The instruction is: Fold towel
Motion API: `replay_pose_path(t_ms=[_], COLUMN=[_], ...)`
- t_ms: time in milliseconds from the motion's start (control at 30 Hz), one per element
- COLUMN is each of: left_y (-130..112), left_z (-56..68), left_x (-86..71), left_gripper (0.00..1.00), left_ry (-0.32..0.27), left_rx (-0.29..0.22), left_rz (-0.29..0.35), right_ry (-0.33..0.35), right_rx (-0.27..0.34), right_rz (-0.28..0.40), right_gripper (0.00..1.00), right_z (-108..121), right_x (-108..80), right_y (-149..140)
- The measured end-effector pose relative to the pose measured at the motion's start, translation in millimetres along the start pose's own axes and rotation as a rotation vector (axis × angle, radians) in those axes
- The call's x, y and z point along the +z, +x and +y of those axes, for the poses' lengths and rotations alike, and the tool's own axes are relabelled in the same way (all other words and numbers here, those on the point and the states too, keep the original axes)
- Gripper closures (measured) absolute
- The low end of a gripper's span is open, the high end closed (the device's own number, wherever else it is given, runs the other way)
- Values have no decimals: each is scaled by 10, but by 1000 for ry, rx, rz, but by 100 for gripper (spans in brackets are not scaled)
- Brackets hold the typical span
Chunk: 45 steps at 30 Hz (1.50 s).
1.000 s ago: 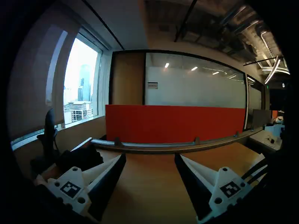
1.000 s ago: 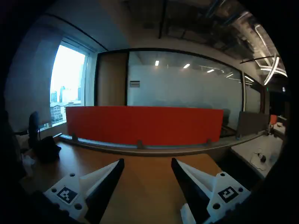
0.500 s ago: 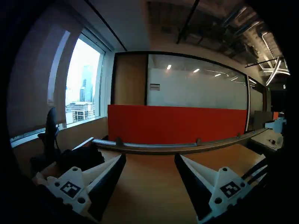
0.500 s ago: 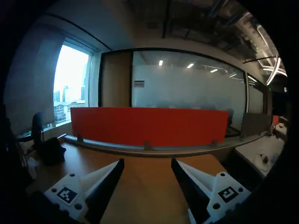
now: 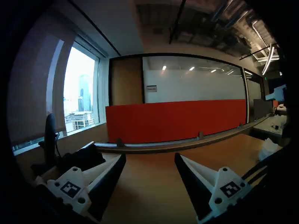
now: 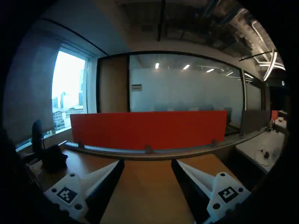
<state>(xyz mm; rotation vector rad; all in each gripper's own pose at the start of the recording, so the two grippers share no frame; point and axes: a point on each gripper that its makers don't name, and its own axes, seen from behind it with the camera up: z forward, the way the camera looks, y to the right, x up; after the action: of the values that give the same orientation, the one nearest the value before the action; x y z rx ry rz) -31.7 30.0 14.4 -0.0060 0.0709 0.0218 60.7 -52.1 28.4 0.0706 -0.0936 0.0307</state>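
Observation:
My left gripper [image 5: 149,155] hangs open over a wooden desk [image 5: 149,186], with nothing between its fingers. At the right edge of the left gripper view a white crumpled bit of cloth [image 5: 270,146] lies on the desk; I cannot tell if it is the towel. In the right gripper view my right gripper [image 6: 147,161] is also open over the bare desk top [image 6: 147,194], holding nothing.
A red divider panel [image 5: 175,119] [image 6: 149,128] runs along the desk's far edge. A black bag [image 5: 80,158] [image 6: 54,158] and a dark chair [image 5: 50,134] [image 6: 36,132] stand at the left near the window. A pale desk [image 6: 261,145] lies to the right.
Both cameras have shifted slightly. The white cloth has come into the left gripper view at the right edge. The white scrap at the bottom of the right gripper view has dropped out of view.

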Motion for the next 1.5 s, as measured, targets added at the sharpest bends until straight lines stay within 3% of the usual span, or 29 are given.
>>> replay_pose_path(t_ms=[200,400,733,1500], left_y=[-298,-616,-1024,-1357], left_z=[45,42,-24,-175], left_x=[9,3,-15,-33], left_gripper=[4,4,4,4], left_ry=[-20,-20,-1,16], left_rx=[16,-1,-23,-45], left_rz=[8,8,18,19], right_ry=[-7,-9,-13,-38], right_rx=[-18,-24,-31,-61], right_rz=[3,12,20,16], right_gripper=[3,3,3,3], right_z=[-13,-37,-44,-14], right_x=[14,46,94,37], right_y=[-109,-232,-464,-659])
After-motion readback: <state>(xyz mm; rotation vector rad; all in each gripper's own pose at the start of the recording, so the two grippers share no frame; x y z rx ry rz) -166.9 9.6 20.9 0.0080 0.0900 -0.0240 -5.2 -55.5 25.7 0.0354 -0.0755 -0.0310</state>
